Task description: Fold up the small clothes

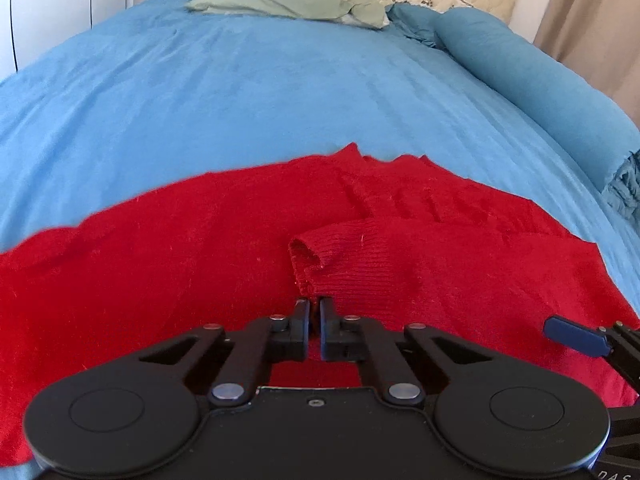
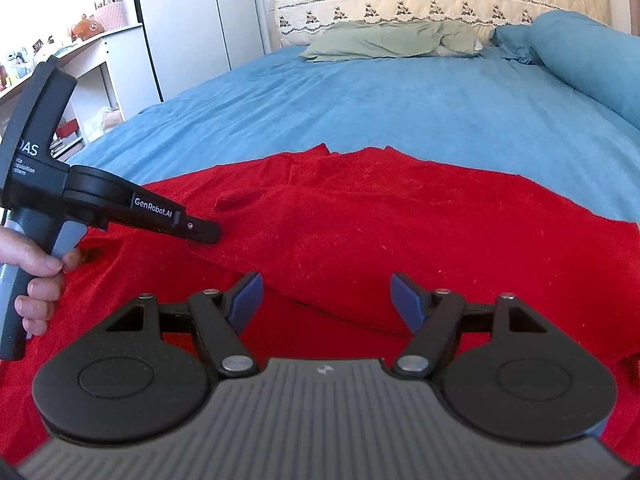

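Soft red knitted sweater (image 1: 200, 248) lies spread at the near edge of the blue-covered bed (image 1: 240, 92).
Left gripper (image 1: 314, 312) clenched at the ribbed cuff (image 1: 320, 256); whether it pinches knit, I cannot tell. Right gripper (image 2: 326, 300) released. Limp, light, stretchy: grasp hems.

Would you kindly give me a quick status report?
Left gripper shut at the ribbed sleeve cuff. Right gripper open, empty. Red knit sweater on blue bedsheet. Nothing obstructing.
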Demonstrator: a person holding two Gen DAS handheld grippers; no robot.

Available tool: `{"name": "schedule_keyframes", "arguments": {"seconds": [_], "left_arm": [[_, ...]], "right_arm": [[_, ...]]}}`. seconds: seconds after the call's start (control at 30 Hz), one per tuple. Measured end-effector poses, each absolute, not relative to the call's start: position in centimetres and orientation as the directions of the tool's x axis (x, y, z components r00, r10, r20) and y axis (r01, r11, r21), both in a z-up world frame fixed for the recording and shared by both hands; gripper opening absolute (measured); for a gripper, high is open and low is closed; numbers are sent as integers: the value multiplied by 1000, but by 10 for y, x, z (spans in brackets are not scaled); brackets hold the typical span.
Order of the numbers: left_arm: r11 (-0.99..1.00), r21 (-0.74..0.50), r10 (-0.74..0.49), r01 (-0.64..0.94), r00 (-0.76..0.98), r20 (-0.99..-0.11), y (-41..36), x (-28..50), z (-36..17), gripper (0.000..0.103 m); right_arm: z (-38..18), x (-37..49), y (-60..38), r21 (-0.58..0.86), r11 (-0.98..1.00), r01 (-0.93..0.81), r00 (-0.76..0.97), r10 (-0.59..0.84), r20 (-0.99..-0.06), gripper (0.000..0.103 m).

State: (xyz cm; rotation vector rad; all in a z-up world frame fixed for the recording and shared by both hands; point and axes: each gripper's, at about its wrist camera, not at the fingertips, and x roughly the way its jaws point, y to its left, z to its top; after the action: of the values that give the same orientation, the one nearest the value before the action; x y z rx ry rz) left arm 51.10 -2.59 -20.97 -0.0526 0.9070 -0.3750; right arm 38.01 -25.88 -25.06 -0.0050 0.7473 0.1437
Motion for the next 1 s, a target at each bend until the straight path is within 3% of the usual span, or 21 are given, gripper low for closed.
{"name": "schedule_keyframes", "arguments": {"seconds": [0.23,0.43,0.8,0.9,0.93,0.97,1.0], "left_arm": [[933,-159,-334,324,613,-716,-16,499,-184,4],[957,-77,-252,279,673,-695,15,480,-167,4],[980,-81,-183,181,666,-723,53,469,-193,5],[981,-77,-181,178,698,-693,53,462,-186,19],[982,-72,-176,174,713,-679,54,459,-182,44],[983,-68,-175,174,735,-655,54,455,-174,60],[982,-70,-181,177,755,-631,54,452,-168,82]], "right_arm": [[-244,382,-258,51,991,-127,733,128,-668,87],[-234,380,-252,67,988,-136,740,146,-656,87],[-241,379,-236,76,986,-150,713,161,-683,87],[-239,377,-241,71,987,-144,713,153,-684,87],[-237,377,-243,67,988,-142,714,149,-684,87],[-235,376,-247,62,988,-142,716,146,-683,87],[-233,375,-250,57,988,-143,719,143,-680,87]]}}
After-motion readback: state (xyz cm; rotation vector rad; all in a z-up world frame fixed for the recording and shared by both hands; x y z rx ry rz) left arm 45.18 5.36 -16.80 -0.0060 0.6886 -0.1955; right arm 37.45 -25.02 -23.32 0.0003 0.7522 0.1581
